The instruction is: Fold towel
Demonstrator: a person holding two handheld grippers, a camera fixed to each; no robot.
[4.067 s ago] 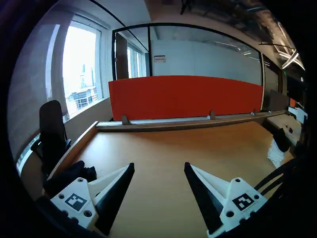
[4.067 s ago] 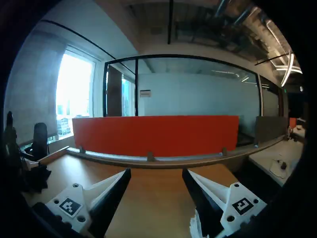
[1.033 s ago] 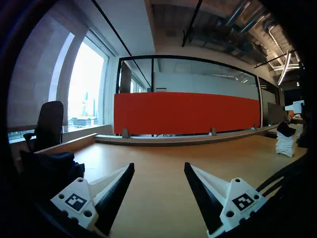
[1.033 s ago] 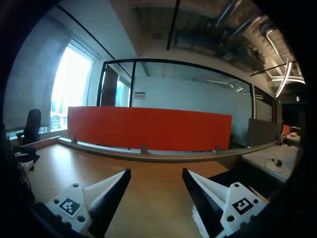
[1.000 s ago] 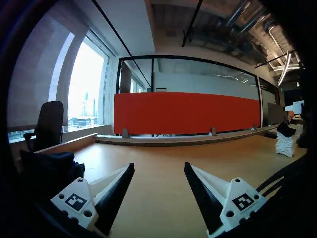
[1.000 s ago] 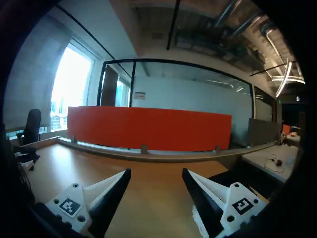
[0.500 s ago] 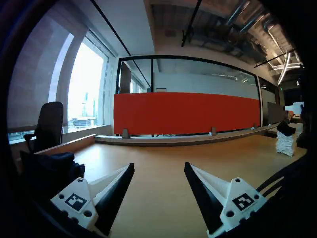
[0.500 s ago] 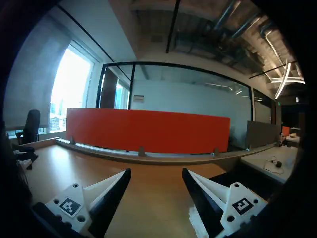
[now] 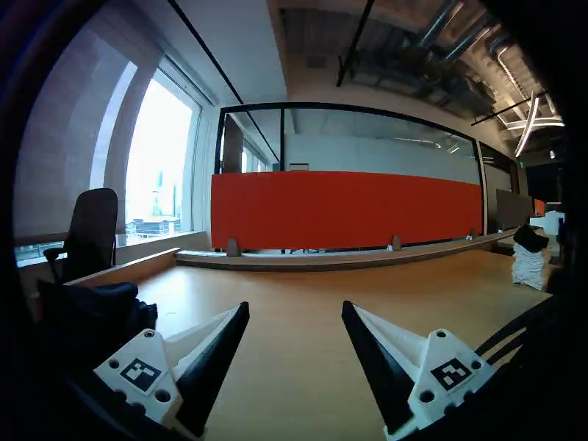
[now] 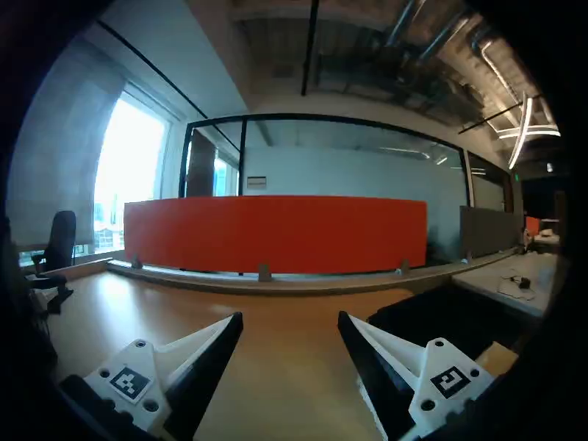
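While left gripper (image 9: 294,306) and right gripper (image 10: 289,316) gape empty, I rate the dark cloth (image 9: 95,316) — lower left — limp: pinch a corner.

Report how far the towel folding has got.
Hardly started, by the look of it. Done: perhaps the white stack at the far right of the desk, if those are folded towels; I cannot tell. In hand: nothing; the left tool and right tool are both open. Left: grasping a towel, possibly from the dark cloth heap, and folding it.
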